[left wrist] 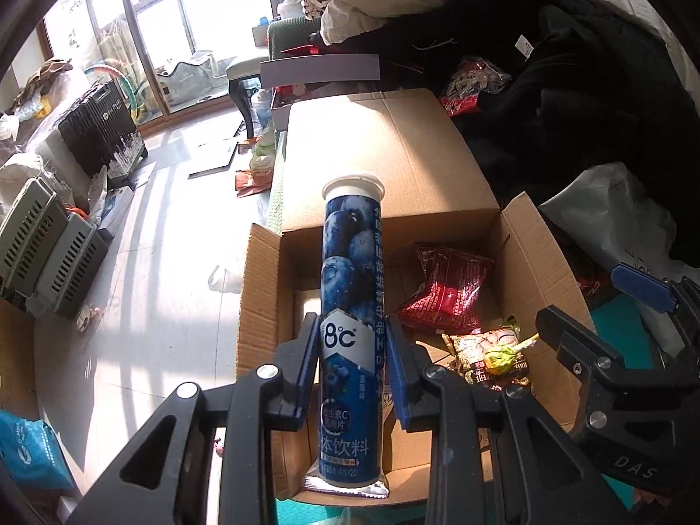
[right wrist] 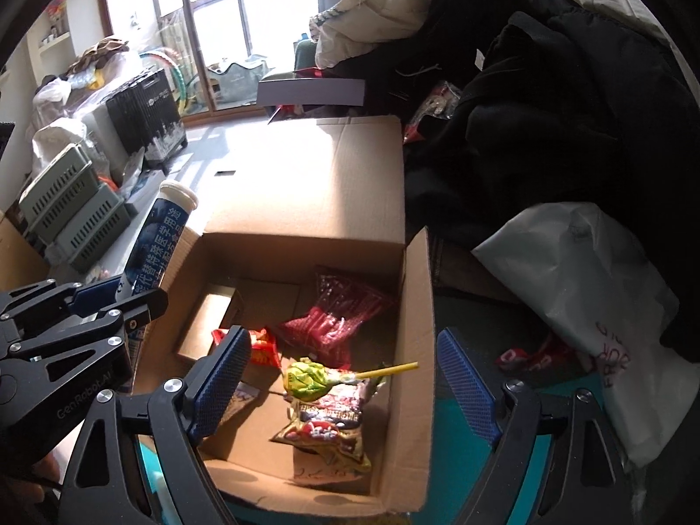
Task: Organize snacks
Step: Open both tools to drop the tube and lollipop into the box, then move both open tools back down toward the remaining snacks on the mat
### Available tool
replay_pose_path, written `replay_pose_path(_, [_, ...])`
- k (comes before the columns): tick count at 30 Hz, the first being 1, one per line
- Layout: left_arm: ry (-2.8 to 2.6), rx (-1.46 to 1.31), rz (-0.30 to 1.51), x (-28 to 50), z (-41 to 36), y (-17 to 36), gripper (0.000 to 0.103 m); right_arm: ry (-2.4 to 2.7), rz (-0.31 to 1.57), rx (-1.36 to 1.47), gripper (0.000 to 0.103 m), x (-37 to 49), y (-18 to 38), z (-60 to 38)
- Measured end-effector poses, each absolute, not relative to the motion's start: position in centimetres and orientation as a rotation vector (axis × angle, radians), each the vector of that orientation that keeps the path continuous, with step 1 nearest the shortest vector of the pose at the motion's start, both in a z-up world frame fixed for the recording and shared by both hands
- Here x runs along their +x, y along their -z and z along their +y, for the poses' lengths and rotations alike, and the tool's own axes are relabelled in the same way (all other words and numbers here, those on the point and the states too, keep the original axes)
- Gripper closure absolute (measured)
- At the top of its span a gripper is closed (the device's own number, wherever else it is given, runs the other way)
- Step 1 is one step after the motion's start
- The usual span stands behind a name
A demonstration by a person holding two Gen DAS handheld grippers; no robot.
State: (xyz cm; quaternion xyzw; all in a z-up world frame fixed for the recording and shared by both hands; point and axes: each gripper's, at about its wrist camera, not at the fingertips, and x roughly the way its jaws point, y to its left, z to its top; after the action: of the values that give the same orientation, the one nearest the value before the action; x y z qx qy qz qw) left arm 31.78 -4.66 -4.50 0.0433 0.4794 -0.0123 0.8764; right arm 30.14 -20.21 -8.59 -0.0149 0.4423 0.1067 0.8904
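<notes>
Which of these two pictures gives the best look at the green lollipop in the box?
The right wrist view: the green lollipop lies unobstructed with its whole yellow stick visible, atop a snack packet inside the cardboard box. The left wrist view shows it smaller, at the picture's side.

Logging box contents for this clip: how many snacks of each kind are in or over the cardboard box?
Tube, held over the box by the left gripper: 1
Lollipop: 1
Red packets: 2
Brown packet: 1
Total: 5
</notes>
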Motion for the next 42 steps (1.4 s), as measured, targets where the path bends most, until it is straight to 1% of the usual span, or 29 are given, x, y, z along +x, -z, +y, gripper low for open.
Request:
replay_pose_path(2, [0.014, 0.112, 0.997, 31.5, -4.9, 4.3, 0.075, -0.216, 0.930, -0.037, 0.015, 29.8, 8.5, -20.3])
replay_pose_path(4, [-0.003, 0.126, 0.989, 31.3, -5.1, 3.7, 0.065, -0.213, 0.936, -0.037, 0.014, 29.5, 8.2, -20.5])
replay_pose_path(6, [-0.004, 0.115, 0.983, 31.0, -5.0, 2.9, 0.035, -0.212, 0.936, -0.033, 0.014, 29.1, 7.7, -20.7])
replay_pose_path(7, [-0.002, 0.106, 0.974, 30.8, -5.0, 2.4, 0.031, -0.210, 0.936, -0.030, 0.013, 29.0, 7.4, -20.8])
replay_pose_path(15, [-0.006, 0.101, 0.910, 28.4, -4.8, -2.6, 0.030, -0.228, 0.881, -0.016, 0.012, 26.7, 3.2, -21.2])
replay_pose_path(24, [0.017, 0.133, 0.777, 23.3, -4.6, -9.0, 0.030, -0.251, 0.776, -0.031, 0.011, 22.4, -3.1, -21.0])
replay_pose_path(32, [0.061, 0.086, 0.707, 18.3, -3.6, -12.9, 0.030, -0.234, 0.693, -0.058, 0.008, 16.9, -7.8, -20.9])
replay_pose_path(35, [0.085, 0.072, 0.677, 16.3, -3.4, -14.4, 0.030, -0.223, 0.647, -0.064, 0.004, 14.4, -9.5, -20.9])
replay_pose_path(39, [0.089, 0.073, 0.633, 13.6, -3.3, -16.1, 0.030, -0.211, 0.598, -0.074, 0.001, 11.5, -11.2, -20.9])
replay_pose_path(42, [0.104, 0.087, 0.611, 11.6, -3.4, -16.6, 0.030, -0.208, 0.578, -0.069, 0.001, 9.7, -11.8, -21.0])
